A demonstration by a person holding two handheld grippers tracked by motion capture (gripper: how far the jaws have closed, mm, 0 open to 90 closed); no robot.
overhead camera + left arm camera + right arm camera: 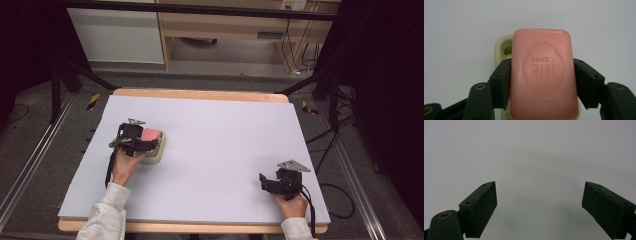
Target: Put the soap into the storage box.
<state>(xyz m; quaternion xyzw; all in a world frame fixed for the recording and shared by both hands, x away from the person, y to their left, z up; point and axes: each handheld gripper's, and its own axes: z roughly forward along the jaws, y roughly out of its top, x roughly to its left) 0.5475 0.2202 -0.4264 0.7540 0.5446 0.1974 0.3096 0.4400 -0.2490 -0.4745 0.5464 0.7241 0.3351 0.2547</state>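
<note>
The left gripper (542, 82) clamped the pink soap (543, 75), which hid most of the cream dish (502, 47); the right gripper (539, 207) stood apart at lower right.

Upside-down embossed lettering on pink soap (543, 75), unreadable

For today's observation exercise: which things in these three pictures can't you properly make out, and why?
- Soap dish, left gripper view: mostly hidden under the pink soap, so whether they touch is unclear.
- Soap's near end: cut off by the bottom edge.
- Left gripper, high view: jaws too small to judge.
- Stamped lettering: too faint to read.
</note>
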